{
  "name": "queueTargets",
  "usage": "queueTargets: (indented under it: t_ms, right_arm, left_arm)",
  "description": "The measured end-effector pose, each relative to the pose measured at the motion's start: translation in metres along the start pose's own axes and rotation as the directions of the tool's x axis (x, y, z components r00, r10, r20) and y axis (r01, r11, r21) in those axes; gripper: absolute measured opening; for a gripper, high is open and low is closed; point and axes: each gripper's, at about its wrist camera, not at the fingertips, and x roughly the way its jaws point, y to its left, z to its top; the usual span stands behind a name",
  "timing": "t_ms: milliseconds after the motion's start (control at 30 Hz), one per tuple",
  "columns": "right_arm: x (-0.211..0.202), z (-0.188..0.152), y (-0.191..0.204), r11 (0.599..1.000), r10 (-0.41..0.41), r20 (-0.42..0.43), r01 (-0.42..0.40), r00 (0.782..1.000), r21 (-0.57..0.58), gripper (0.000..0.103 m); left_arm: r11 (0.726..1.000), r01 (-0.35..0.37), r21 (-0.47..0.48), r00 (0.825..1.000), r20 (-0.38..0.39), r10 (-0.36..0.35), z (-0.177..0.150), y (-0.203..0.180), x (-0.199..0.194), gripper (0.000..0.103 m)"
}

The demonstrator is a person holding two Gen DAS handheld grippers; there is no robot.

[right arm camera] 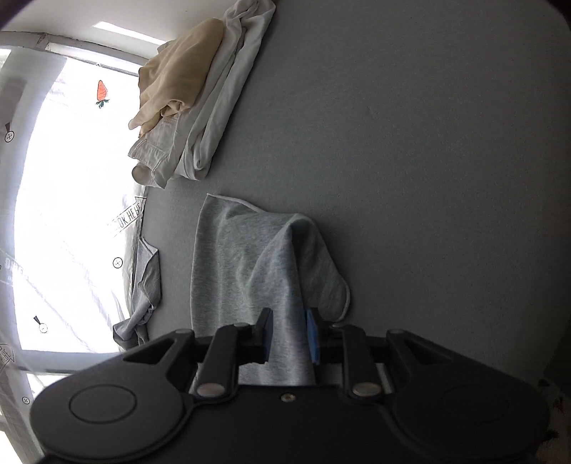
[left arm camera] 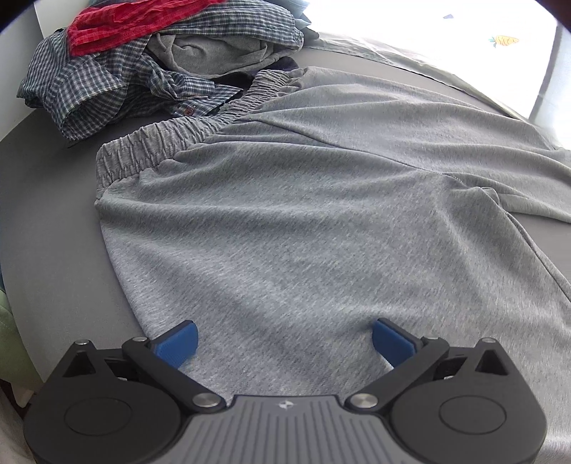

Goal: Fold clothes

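Grey knit trousers (left arm camera: 303,214) lie spread flat on a grey bed surface (left arm camera: 46,214), their elastic waistband (left arm camera: 160,150) at the upper left. My left gripper (left arm camera: 283,339) hovers low over the near side of the trousers, jaws wide open, nothing between its blue pads (left arm camera: 178,344). In the right wrist view a trouser leg (right arm camera: 242,271) is folded back, with a raised ridge running into my right gripper (right arm camera: 289,335). Its jaws stand slightly apart with that fold between them, and the pads do not visibly press on it. A second leg end (right arm camera: 146,285) droops at the surface's edge.
A heap of unfolded clothes sits beyond the waistband: a plaid shirt (left arm camera: 107,82), a red garment (left arm camera: 125,25), a grey top (left arm camera: 214,53). A stack of folded white and beige clothes (right arm camera: 192,107) lies at the far edge. A bright printed curtain (right arm camera: 71,178) borders the bed.
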Motion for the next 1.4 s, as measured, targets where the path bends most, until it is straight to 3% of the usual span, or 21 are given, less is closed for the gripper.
queueTargets:
  t_ms: [100, 233, 500, 600, 733, 833, 900, 933, 1033, 1100, 1200, 1300, 1367, 1400]
  right_arm:
    - [0.007, 0.0, 0.003, 0.998, -0.051, 0.005, 0.051, 0.999, -0.019, 0.025]
    - [0.015, 0.005, 0.007, 1.0, -0.011, 0.008, 0.011, 1.0, -0.023, 0.027]
    - [0.034, 0.02, -0.009, 0.97, 0.083, -0.059, -0.067, 0.995, 0.232, 0.031]
    - [0.033, 0.027, -0.007, 0.967, 0.121, 0.014, -0.121, 0.993, 0.222, 0.008]
    - [0.008, 0.04, -0.006, 0.95, 0.216, 0.175, -0.248, 0.961, 0.191, 0.004]
    - [-0.014, 0.044, -0.008, 0.976, 0.172, 0.233, -0.198, 0.957, 0.093, 0.004]
    - [-0.02, 0.043, -0.018, 0.99, 0.111, 0.233, -0.128, 0.966, 0.056, 0.004]
    - [-0.021, 0.044, -0.023, 0.998, 0.041, 0.225, -0.051, 0.973, 0.035, 0.004]
    - [-0.022, 0.038, -0.041, 0.998, -0.057, 0.227, 0.052, 0.972, 0.024, 0.004]
    - [-0.031, 0.033, -0.048, 0.998, -0.065, 0.249, 0.057, 0.966, 0.041, 0.004]
    - [-0.033, 0.033, -0.04, 0.992, -0.087, 0.268, 0.107, 0.96, -0.062, 0.004]
    - [-0.02, 0.033, -0.021, 0.945, -0.17, 0.268, 0.234, 0.948, -0.229, 0.006]
    - [-0.015, 0.029, -0.003, 0.874, -0.215, 0.292, 0.317, 0.932, -0.368, 0.014]
    - [-0.013, 0.027, 0.005, 0.845, -0.222, 0.303, 0.338, 0.927, -0.415, 0.026]
  left_arm:
    - [1.0, 0.023, 0.011, 1.0, 0.007, -0.023, -0.003, 0.003, 0.001, 0.103]
    - [0.999, 0.044, 0.016, 0.999, 0.016, -0.044, -0.005, 0.006, 0.001, 0.103]
    - [0.998, 0.057, 0.013, 0.997, 0.044, -0.058, -0.009, 0.006, 0.0, 0.103]
    - [0.998, 0.06, 0.008, 0.997, 0.055, -0.06, -0.011, 0.007, 0.0, 0.103]
    - [0.998, 0.063, 0.003, 0.996, 0.066, -0.063, -0.012, 0.007, -0.001, 0.103]
    - [0.998, 0.064, 0.0, 0.995, 0.074, -0.064, -0.013, 0.007, -0.002, 0.103]
    - [0.998, 0.064, -0.001, 0.995, 0.081, -0.064, -0.014, 0.008, -0.002, 0.103]
    - [0.998, 0.065, -0.003, 0.994, 0.083, -0.064, -0.015, 0.008, -0.002, 0.103]
    - [0.998, 0.066, -0.003, 0.994, 0.083, -0.065, -0.015, 0.007, -0.002, 0.103]
    - [0.998, 0.067, -0.001, 0.995, 0.078, -0.067, -0.014, 0.008, -0.002, 0.103]
    - [0.998, 0.068, -0.002, 0.995, 0.075, -0.068, -0.014, 0.008, -0.002, 0.103]
    - [0.998, 0.066, -0.003, 0.995, 0.077, -0.065, -0.015, 0.008, -0.002, 0.103]
    - [0.998, 0.064, -0.005, 0.995, 0.077, -0.063, -0.015, 0.007, -0.003, 0.103]
    - [0.998, 0.064, -0.006, 0.995, 0.077, -0.063, -0.015, 0.007, -0.003, 0.103]
